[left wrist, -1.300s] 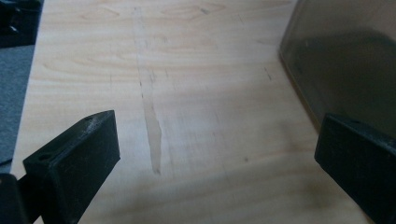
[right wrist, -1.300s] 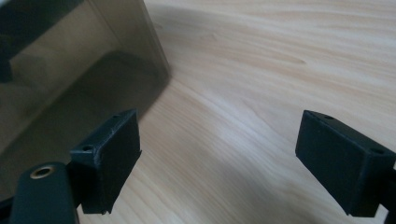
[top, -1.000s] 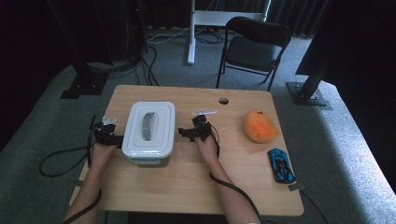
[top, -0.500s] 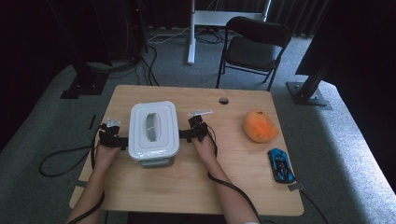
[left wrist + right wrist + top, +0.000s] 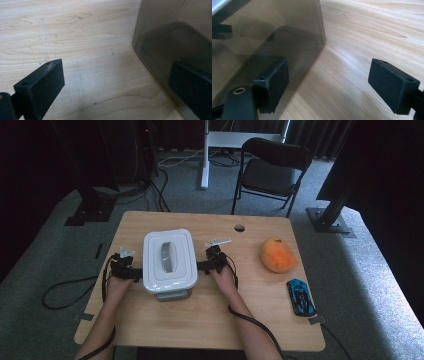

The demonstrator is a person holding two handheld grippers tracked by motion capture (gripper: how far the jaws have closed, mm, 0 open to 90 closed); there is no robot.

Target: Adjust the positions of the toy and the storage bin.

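Note:
A clear plastic box with a white lid (image 5: pixel 168 257) stands on the wooden table (image 5: pixel 210 320), left of centre. My left gripper (image 5: pixel 132 270) is at its left side and my right gripper (image 5: pixel 202 266) at its right side. In the left gripper view the left gripper (image 5: pixel 117 75) is open, one jaw over bare wood and the other against the box's smoky wall (image 5: pixel 175 32). In the right gripper view the right gripper (image 5: pixel 329 72) is open too, its left jaw in front of the box wall (image 5: pixel 274 27) and its right jaw over the table.
An orange plush fruit (image 5: pixel 277 254) lies to the right of the box. A blue toy car (image 5: pixel 301 296) sits near the right front corner. A cable hole (image 5: pixel 239 228) is at the table's back. A black folding chair (image 5: pixel 270 167) stands behind the table.
Both grippers and the box between them have shifted slightly to the right. Both grippers' jaws stay apart.

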